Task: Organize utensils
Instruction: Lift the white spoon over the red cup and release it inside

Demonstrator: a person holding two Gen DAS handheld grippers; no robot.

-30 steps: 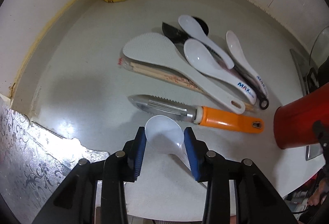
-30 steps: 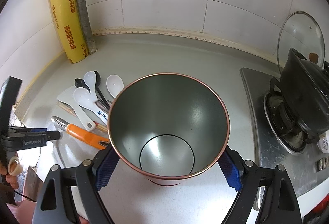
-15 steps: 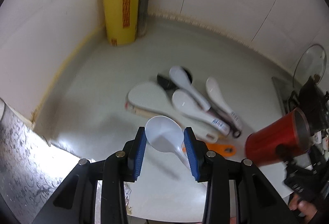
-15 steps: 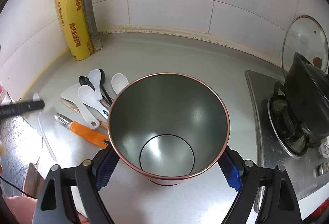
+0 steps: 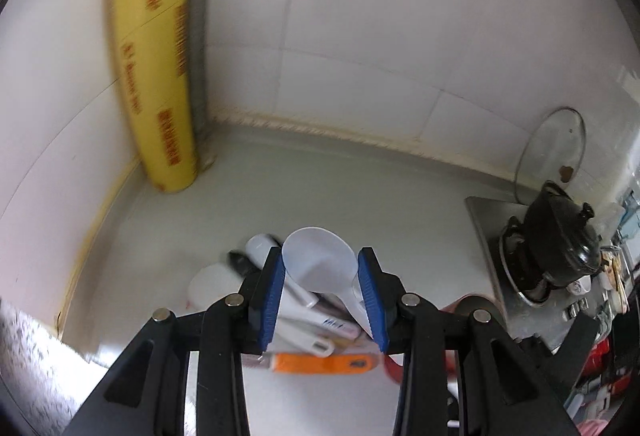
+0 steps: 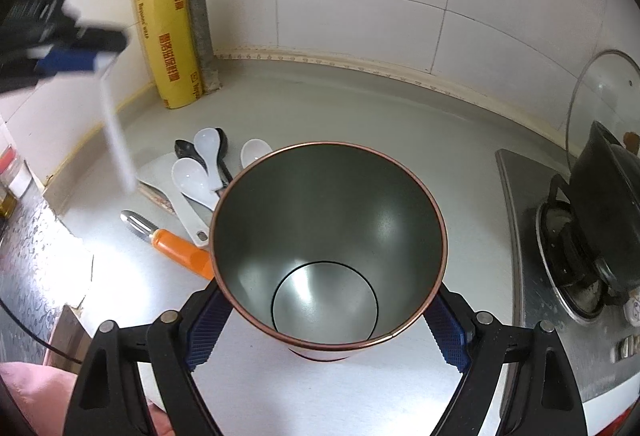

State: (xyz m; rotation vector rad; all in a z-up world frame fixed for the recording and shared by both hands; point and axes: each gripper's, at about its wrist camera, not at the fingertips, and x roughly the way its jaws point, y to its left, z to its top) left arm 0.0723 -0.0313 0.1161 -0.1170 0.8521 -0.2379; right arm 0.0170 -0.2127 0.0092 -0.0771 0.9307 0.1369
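Observation:
My left gripper (image 5: 320, 272) is shut on a white plastic spoon (image 5: 318, 264), held by its bowl, high above the counter; in the right wrist view the spoon's handle (image 6: 116, 140) hangs down from it at the upper left. My right gripper (image 6: 328, 320) is shut on a red metal cup (image 6: 328, 248) with an empty steel inside, standing on the counter. Left of the cup lie white spoons (image 6: 188, 180), a white rice paddle (image 6: 160, 168), a black spoon (image 6: 184, 148), chopsticks and an orange-handled peeler (image 6: 176, 240).
A yellow roll of wrap (image 6: 164, 16) stands in the back left corner. A gas stove with a black pot (image 6: 604, 212) is at the right, a glass lid (image 6: 600, 92) leaning on the tiled wall. The patterned counter edge (image 6: 28, 236) is at the left.
My left gripper has risen further with the white spoon and tilted up toward the wall. The right gripper and cup have stayed nearly still.

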